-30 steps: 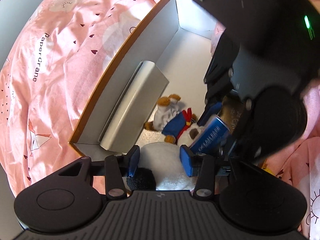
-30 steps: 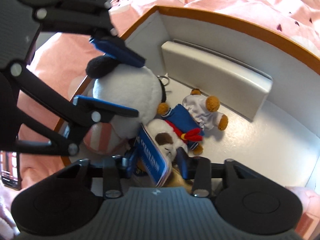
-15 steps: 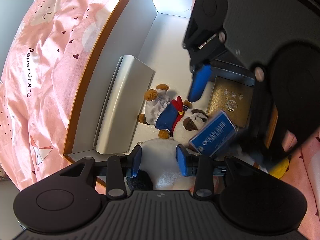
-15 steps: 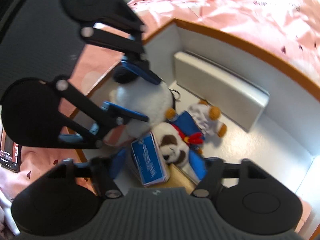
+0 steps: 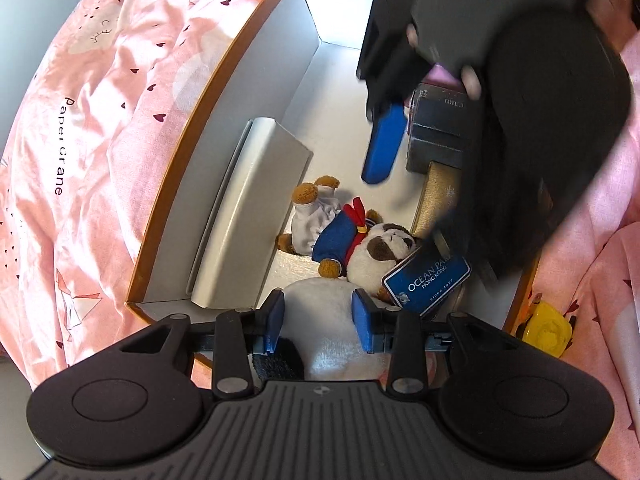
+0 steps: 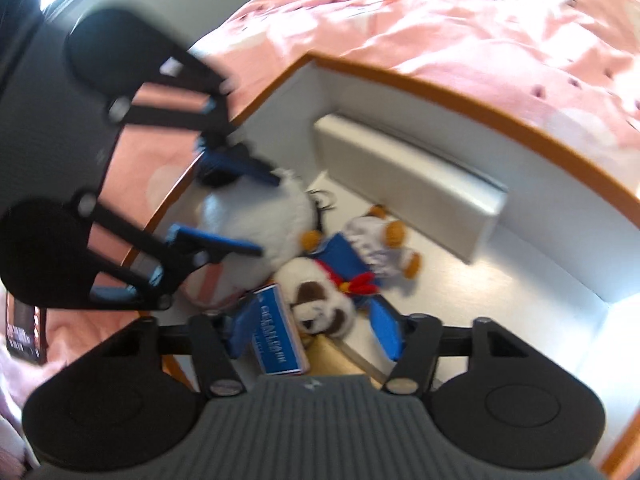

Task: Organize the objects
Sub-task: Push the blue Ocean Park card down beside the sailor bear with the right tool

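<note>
An orange-rimmed white box [image 5: 224,60] lies on a pink bed. Inside lie a sailor panda plush [image 5: 372,240], a blue Ocean Park tin [image 5: 428,282] leaning beside it, a silver case [image 5: 252,216], a gold box [image 5: 434,196] and dark boxes [image 5: 438,132]. My left gripper [image 5: 318,316] is shut on a white plush with a black ear [image 5: 328,320] at the box's near corner; it also shows in the right wrist view [image 6: 256,216]. My right gripper [image 6: 314,336] is open and empty, raised above the tin [image 6: 276,340] and panda [image 6: 320,304].
A pink patterned duvet [image 5: 100,120] surrounds the box. A yellow toy [image 5: 546,326] lies outside the box's right wall. A phone [image 6: 24,336] lies on the bed at the left in the right wrist view. The box's far half [image 5: 336,92] shows bare white floor.
My right gripper opened, let go of the blue tin beside the panda, and drew back upward. My left gripper stayed shut on the white plush.
</note>
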